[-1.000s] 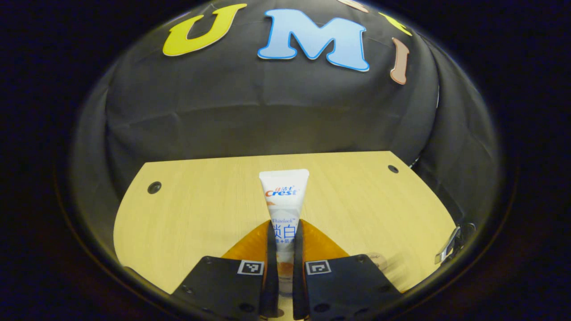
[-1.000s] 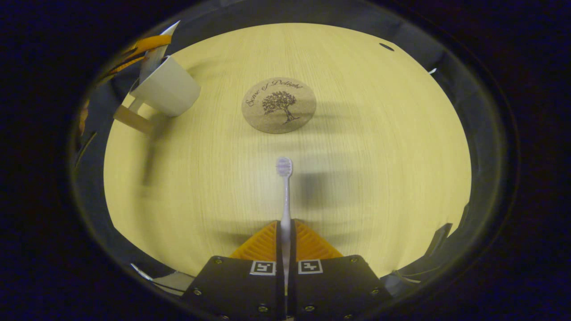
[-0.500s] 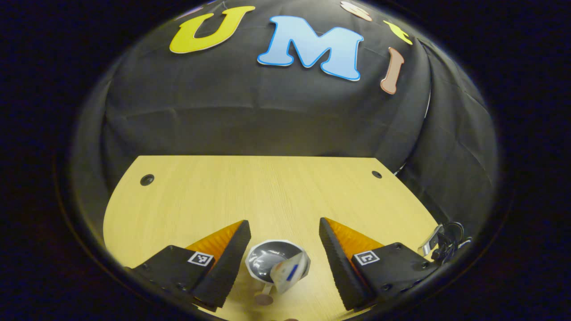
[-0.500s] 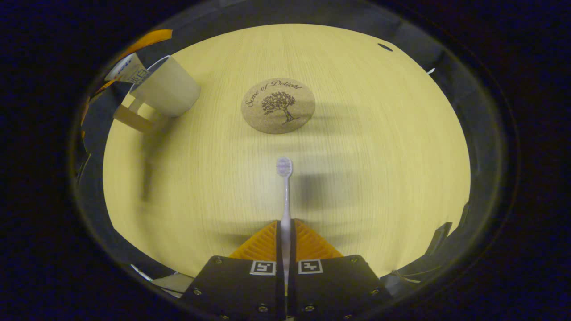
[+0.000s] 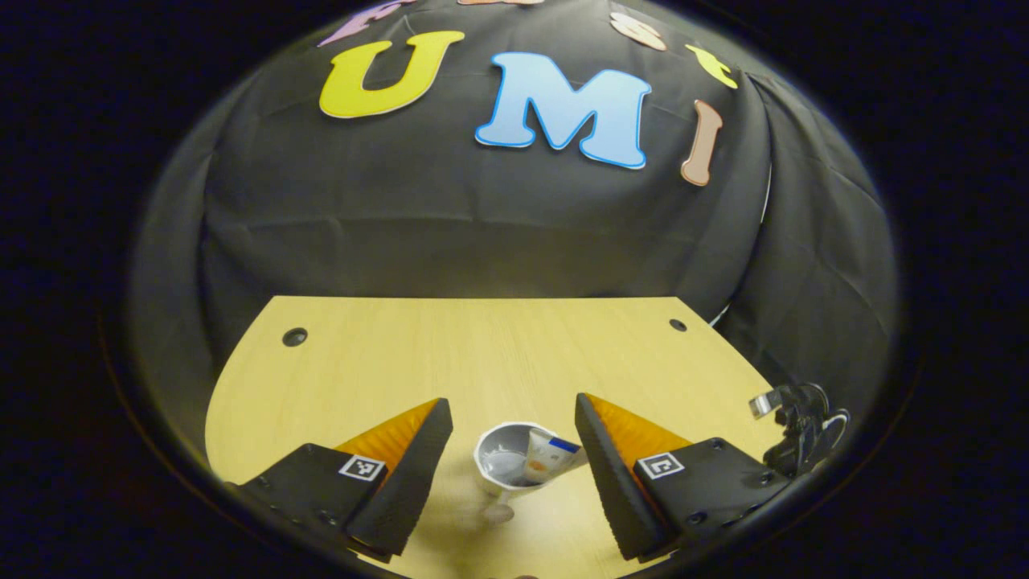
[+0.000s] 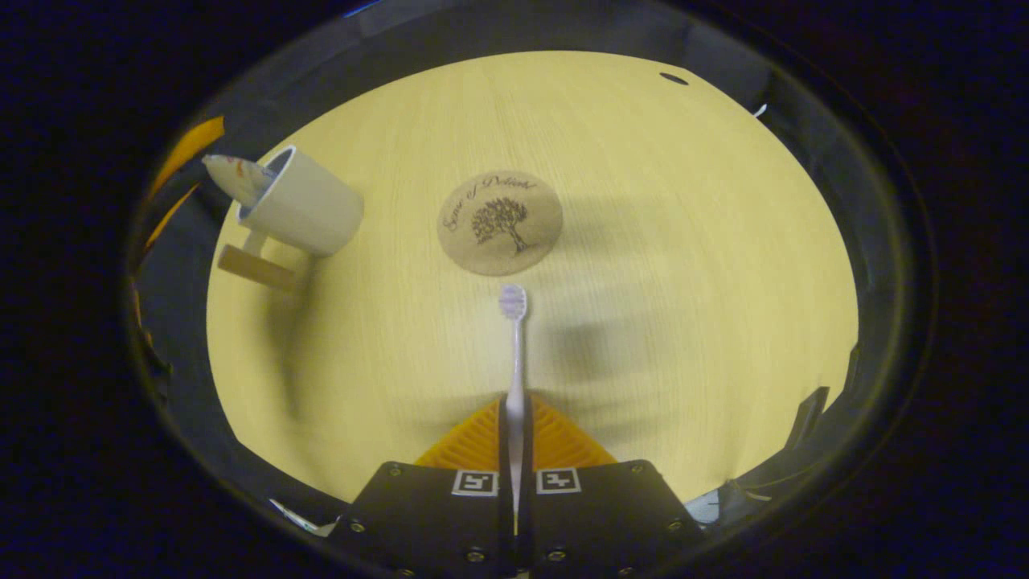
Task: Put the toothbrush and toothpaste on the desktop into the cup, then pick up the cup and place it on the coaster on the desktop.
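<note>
Hovering above the cup (image 5: pixel 505 466), my left gripper (image 5: pixel 510 470) has its fingers spread wide and holds nothing; the cup stands upright on the desktop (image 5: pixel 482 354) between them, touched by neither. The toothpaste (image 5: pixel 547 458) sits inside the cup, leaning against the rim on the right. In the right gripper view the same cup (image 6: pixel 301 211) stands at the left, its handle (image 6: pixel 256 268) towards me, the tube's end (image 6: pixel 233 175) poking out past the rim. To its right lies the coaster (image 6: pixel 499 223), bare, apart from the cup. Further right and nearer, my right gripper (image 6: pixel 514 434) is clamped narrow on the handle of the toothbrush (image 6: pixel 514 354), bristle head forward, held over the desktop just short of the coaster. By my judgement the toothpaste step is done and the toothbrush step is in hand: next I must swing the brush left over the cup's mouth and release it beside the tube.
</note>
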